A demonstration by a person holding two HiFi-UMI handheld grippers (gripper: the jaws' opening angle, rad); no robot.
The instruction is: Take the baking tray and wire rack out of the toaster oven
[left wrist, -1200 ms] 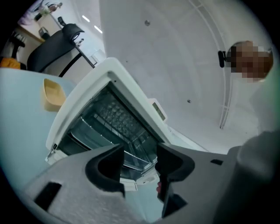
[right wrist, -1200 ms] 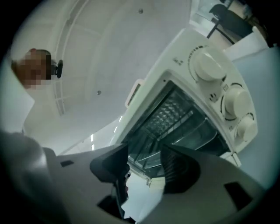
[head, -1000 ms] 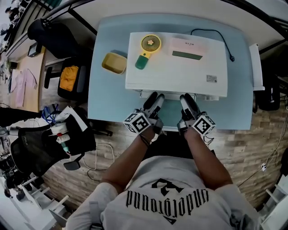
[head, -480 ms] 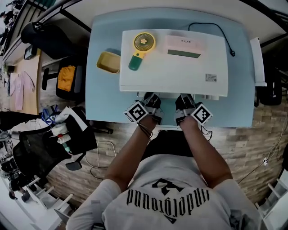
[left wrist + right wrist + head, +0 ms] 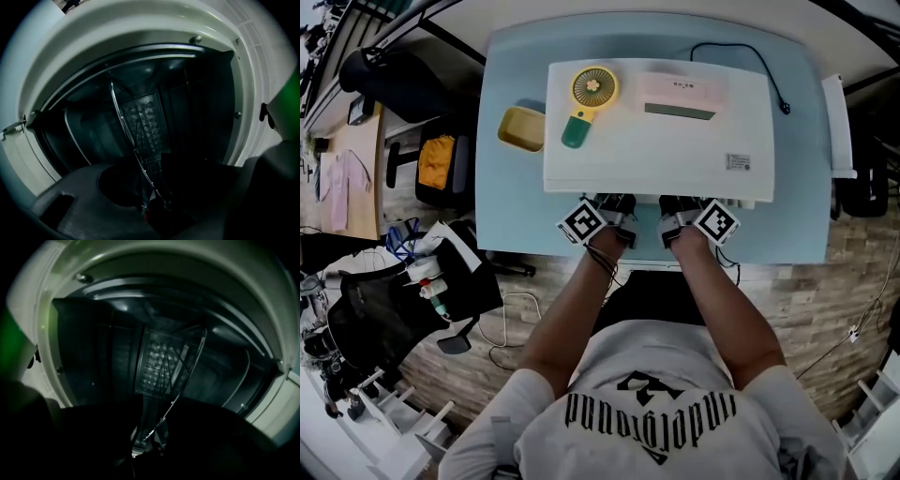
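- Head view: your left gripper [image 5: 612,202] and right gripper [image 5: 676,205] sit at the white box-shaped toaster oven's [image 5: 675,155] mouth.
- Both pairs of jaws have just been closing — each pinches the silver wire rack's [image 5: 123,119] front wire, inside the oven.

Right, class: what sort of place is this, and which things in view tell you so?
Probably an office or lab workspace, not a kitchen: the toaster oven sits on a pale blue desk, with an office chair and a black bag off to its left.

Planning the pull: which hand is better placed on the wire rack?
Neither alone: left gripper and right gripper both have the wire rack between jaws that have just been closing. Likely use both.
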